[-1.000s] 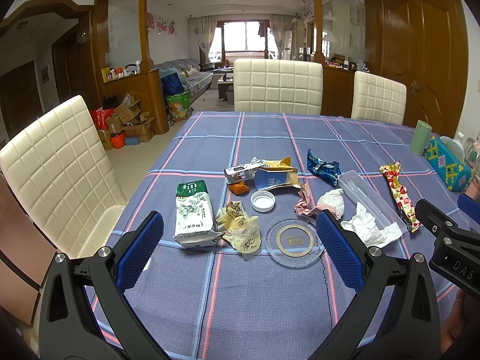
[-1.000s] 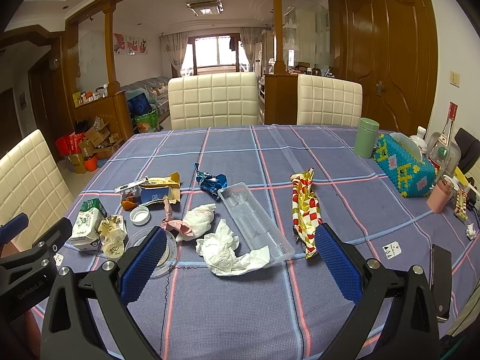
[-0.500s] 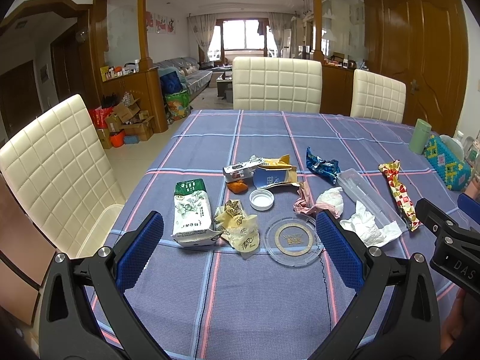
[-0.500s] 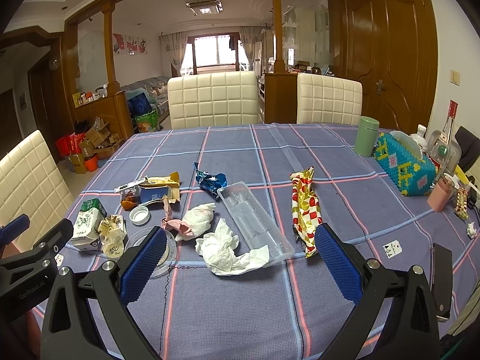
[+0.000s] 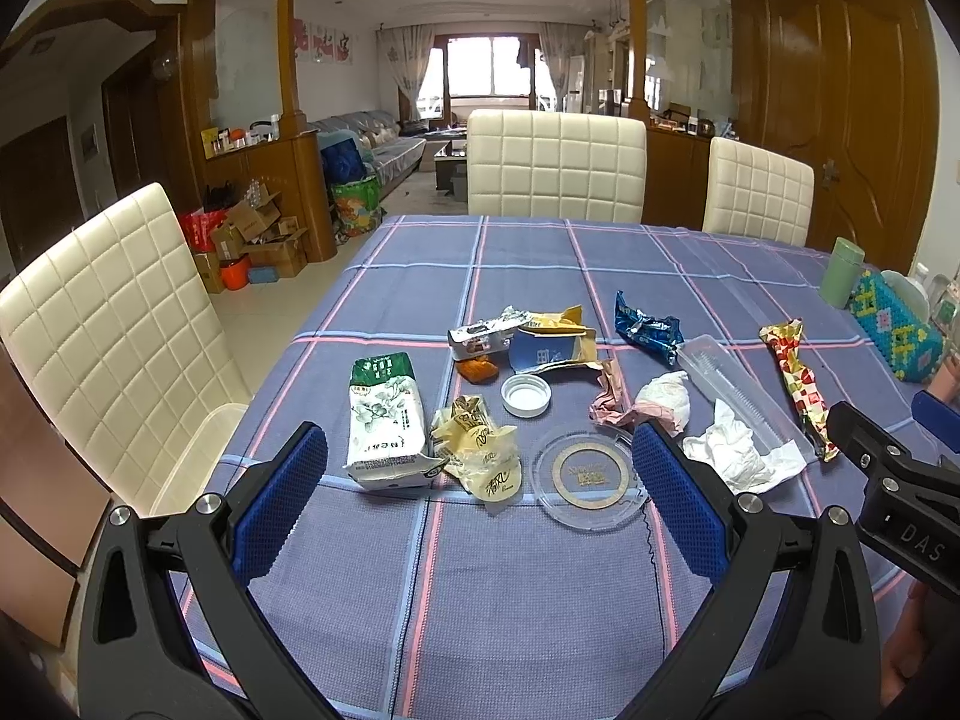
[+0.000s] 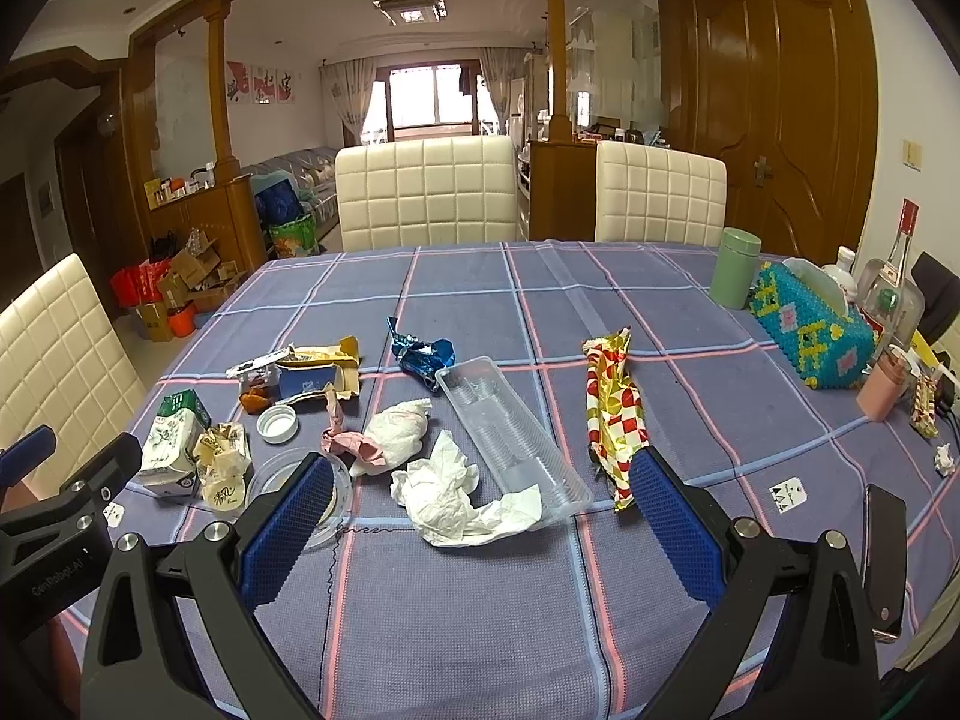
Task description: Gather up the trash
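Trash lies scattered on the checked blue tablecloth (image 5: 516, 588). A green-and-white carton (image 5: 384, 420), a crumpled yellow wrapper (image 5: 480, 450), a white cap (image 5: 526, 395) and a clear round lid (image 5: 591, 477) lie ahead of my left gripper (image 5: 480, 480), which is open and holds nothing. From the right wrist I see a crumpled white tissue (image 6: 447, 492), a clear plastic tray (image 6: 510, 438), a red-and-gold wrapper (image 6: 615, 414) and a blue foil wrapper (image 6: 420, 354). My right gripper (image 6: 480, 504) is open and empty above the table's near edge.
Cream quilted chairs (image 5: 555, 165) stand at the far side and at the left (image 5: 108, 324). At the right stand a green canister (image 6: 733, 267), a beaded tissue box (image 6: 810, 324), a bottle (image 6: 894, 288) and a pink cup (image 6: 882, 387). A dark phone (image 6: 885, 558) lies near the right edge.
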A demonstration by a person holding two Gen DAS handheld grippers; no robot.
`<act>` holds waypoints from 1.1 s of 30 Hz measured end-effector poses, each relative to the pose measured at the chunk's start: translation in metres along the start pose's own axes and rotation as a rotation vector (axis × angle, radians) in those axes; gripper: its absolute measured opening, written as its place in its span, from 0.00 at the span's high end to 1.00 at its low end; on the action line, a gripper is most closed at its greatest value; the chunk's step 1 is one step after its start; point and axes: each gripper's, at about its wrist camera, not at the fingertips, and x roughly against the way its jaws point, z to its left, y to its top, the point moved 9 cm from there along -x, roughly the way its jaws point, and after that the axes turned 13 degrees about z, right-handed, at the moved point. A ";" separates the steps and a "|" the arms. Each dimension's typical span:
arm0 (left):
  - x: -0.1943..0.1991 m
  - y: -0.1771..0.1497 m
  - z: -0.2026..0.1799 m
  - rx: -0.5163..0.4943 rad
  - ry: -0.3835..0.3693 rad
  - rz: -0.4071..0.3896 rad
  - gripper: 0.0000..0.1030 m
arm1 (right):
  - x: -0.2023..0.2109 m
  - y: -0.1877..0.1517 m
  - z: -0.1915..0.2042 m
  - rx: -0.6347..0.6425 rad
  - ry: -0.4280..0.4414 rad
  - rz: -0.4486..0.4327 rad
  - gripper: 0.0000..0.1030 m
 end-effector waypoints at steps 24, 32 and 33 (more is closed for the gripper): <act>-0.041 -0.012 0.011 0.015 0.011 0.113 0.03 | -0.031 -0.009 -0.003 0.002 -0.007 0.066 0.06; -0.083 -0.037 -0.014 -0.077 -0.010 0.246 0.03 | -0.075 -0.031 -0.024 0.005 -0.041 0.163 0.06; -0.087 -0.038 -0.017 -0.084 -0.015 0.259 0.03 | -0.080 -0.035 -0.026 0.010 -0.039 0.175 0.06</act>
